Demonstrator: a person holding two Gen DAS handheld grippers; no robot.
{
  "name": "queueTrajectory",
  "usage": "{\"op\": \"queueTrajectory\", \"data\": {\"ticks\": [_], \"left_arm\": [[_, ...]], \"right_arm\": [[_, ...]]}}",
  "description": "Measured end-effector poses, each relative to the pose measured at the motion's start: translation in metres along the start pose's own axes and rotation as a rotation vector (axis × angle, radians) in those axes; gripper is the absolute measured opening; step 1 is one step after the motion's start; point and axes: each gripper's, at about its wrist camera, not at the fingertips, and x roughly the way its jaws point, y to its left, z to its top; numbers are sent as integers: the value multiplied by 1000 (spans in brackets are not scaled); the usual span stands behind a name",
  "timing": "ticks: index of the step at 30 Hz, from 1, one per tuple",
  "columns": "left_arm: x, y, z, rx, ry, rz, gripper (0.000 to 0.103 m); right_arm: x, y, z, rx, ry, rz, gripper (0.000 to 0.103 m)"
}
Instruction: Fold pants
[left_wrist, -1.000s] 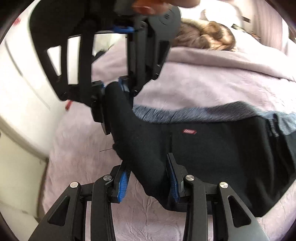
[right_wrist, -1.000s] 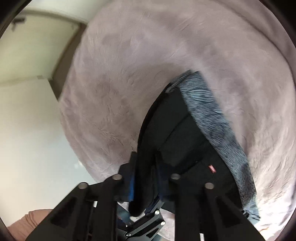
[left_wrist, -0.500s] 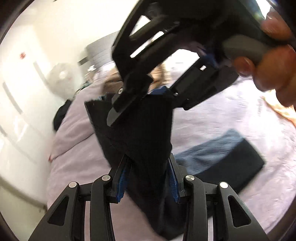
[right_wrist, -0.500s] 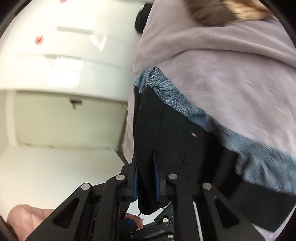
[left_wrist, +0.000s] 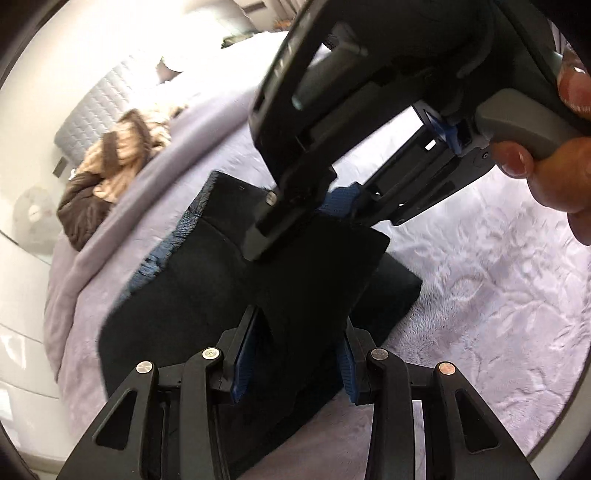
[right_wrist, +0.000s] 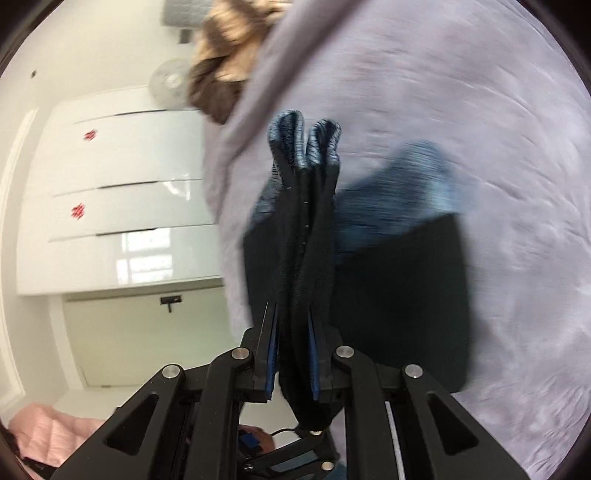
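The black pants (left_wrist: 207, 295) with a blue-grey knit band (left_wrist: 184, 229) hang above the lilac bed cover, folded over on themselves. My left gripper (left_wrist: 295, 354) is shut on one edge of the black cloth. My right gripper (right_wrist: 291, 354) is shut on another bunched edge of the pants (right_wrist: 306, 236), whose blue-grey band (right_wrist: 303, 144) points away. In the left wrist view the right gripper (left_wrist: 325, 206) is close above and ahead, clamping the same raised fold. A lower layer of the pants (right_wrist: 406, 288) lies on the bed.
The lilac bed cover (left_wrist: 480, 277) spreads to the right. A brown and tan fur throw (left_wrist: 110, 166) lies near the grey headboard (left_wrist: 96, 107). White drawers (right_wrist: 122, 206) stand beside the bed. A pink quilt (right_wrist: 44, 432) lies low at the left.
Both grippers have lifted the held pants edge and swung it over toward the rest of the pants. The pants now lie doubled, with the grippers close together.
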Motion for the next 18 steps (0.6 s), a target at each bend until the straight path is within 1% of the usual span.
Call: {"op": "queueTrajectory", "data": {"ticks": [3, 4, 5, 6, 7, 9, 11, 12, 13, 14, 16, 17, 18], "left_arm": [[6, -3, 1, 17, 6, 1, 44], [4, 2, 1, 17, 17, -20, 45], [6, 5, 1, 15, 30, -36, 54], [6, 10, 0, 4, 45, -41, 71], [3, 21, -3, -22, 58, -48, 77], [-8, 40, -9, -81, 69, -93, 78], [-23, 58, -19, -132, 67, -108, 78], [-28, 64, -24, -155, 68, -93, 78], [-31, 77, -27, -182, 74, -76, 78], [-34, 95, -33, -230, 93, -68, 78], [-35, 121, -41, -325, 114, -53, 78], [-32, 143, -47, -408, 139, -52, 78], [-29, 153, -51, -446, 155, -51, 78]], "right_arm": [[2, -27, 2, 27, -4, -35, 15], [3, -28, 2, 32, -6, -41, 15], [5, -30, 2, 29, -6, -50, 15], [6, -26, 0, 14, -3, -67, 16], [7, -21, -1, -11, 2, -101, 16], [3, -6, -6, -55, 3, -186, 16], [5, 5, -9, -86, -6, -236, 16], [7, 10, -12, -106, -5, -274, 16], [9, 13, -16, -125, -5, -304, 16], [10, 14, -21, -140, -5, -339, 16], [11, 18, -25, -132, -12, -362, 16], [10, 20, -27, -121, -13, -367, 17], [9, 23, -30, -119, -8, -386, 17]]}}
